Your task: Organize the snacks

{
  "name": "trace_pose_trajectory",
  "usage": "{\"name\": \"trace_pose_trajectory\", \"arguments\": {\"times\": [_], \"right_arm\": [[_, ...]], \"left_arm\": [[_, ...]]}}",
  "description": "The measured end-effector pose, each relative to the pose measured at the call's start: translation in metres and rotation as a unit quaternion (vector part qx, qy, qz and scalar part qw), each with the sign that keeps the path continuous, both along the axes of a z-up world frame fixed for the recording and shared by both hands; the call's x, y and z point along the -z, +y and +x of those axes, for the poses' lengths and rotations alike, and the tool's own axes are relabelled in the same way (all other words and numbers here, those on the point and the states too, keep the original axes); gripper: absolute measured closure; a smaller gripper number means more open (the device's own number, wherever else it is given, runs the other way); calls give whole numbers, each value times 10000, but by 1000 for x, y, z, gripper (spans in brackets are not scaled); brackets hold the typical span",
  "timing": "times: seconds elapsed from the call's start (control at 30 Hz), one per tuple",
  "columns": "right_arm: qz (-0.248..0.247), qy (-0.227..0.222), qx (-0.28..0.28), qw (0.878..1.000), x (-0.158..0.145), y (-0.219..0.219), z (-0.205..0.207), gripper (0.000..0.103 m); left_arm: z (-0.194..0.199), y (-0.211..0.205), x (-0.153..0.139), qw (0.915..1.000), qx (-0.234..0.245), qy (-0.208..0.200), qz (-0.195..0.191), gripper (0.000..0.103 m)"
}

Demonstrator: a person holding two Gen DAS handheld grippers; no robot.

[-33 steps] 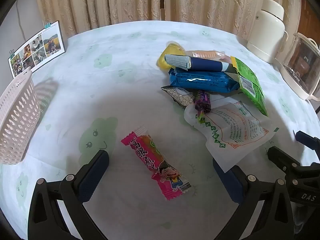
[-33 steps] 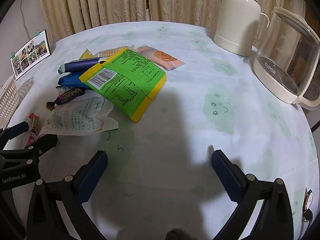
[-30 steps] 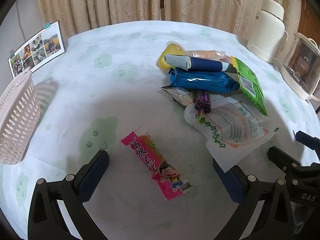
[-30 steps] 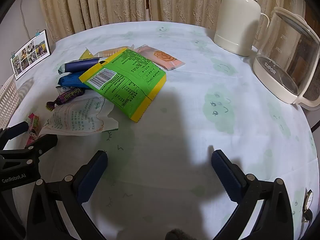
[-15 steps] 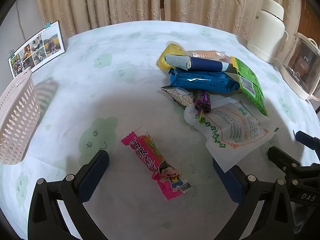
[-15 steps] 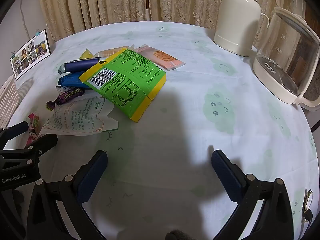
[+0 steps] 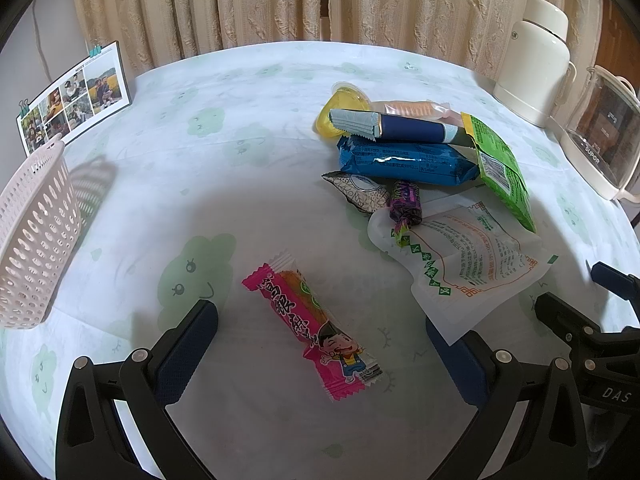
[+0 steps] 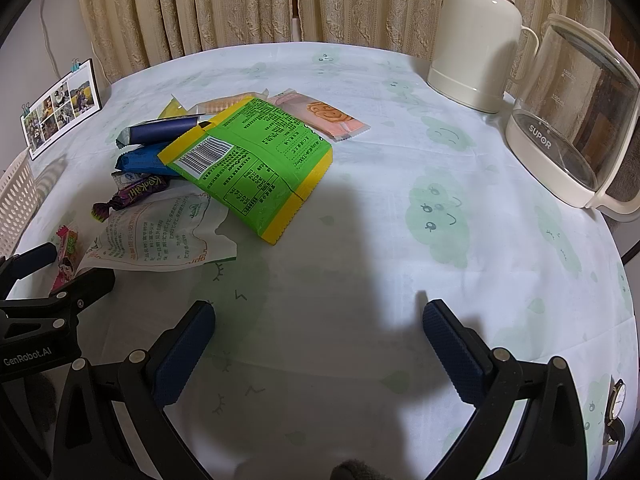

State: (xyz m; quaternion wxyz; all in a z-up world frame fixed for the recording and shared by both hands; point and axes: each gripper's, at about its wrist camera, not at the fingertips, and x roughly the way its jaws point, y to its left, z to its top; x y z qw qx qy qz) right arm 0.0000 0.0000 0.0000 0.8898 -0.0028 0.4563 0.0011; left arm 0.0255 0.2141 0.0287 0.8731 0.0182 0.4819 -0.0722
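Snacks [image 7: 404, 160] lie heaped in bright wrappers; left claw [image 7: 322, 344] and right claw [image 8: 318, 338] gape wide, empty.

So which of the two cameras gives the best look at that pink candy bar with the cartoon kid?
The left wrist view: the pink candy bar lies whole and unobstructed between the open left jaws. The right wrist view catches only one end of it at the far left edge, behind the other gripper's black frame.

Beige patterned curtains [image 7: 280, 4] hang behind a round table [image 8: 360, 240] in a pale green-printed cloth
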Motion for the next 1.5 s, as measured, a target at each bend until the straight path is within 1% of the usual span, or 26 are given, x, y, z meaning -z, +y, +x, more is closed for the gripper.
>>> {"name": "trace_pose_trajectory", "arguments": {"times": [0.2,0.57,0.77,1.5], "right_arm": [[0,0,0,10000,0,0,0,0],[-1,0,0,10000,0,0,0,0],[-1,0,0,10000,0,0,0,0],[-3,1,-1,10000,0,0,0,0]], "left_arm": [[-1,0,0,10000,8,6,-2,0],[2,1,-1,9997,171,152,-15,0],[1,0,-1,9997,161,202,-10,0],[-2,-1,-1,9998,136,143,-8,0]]}}
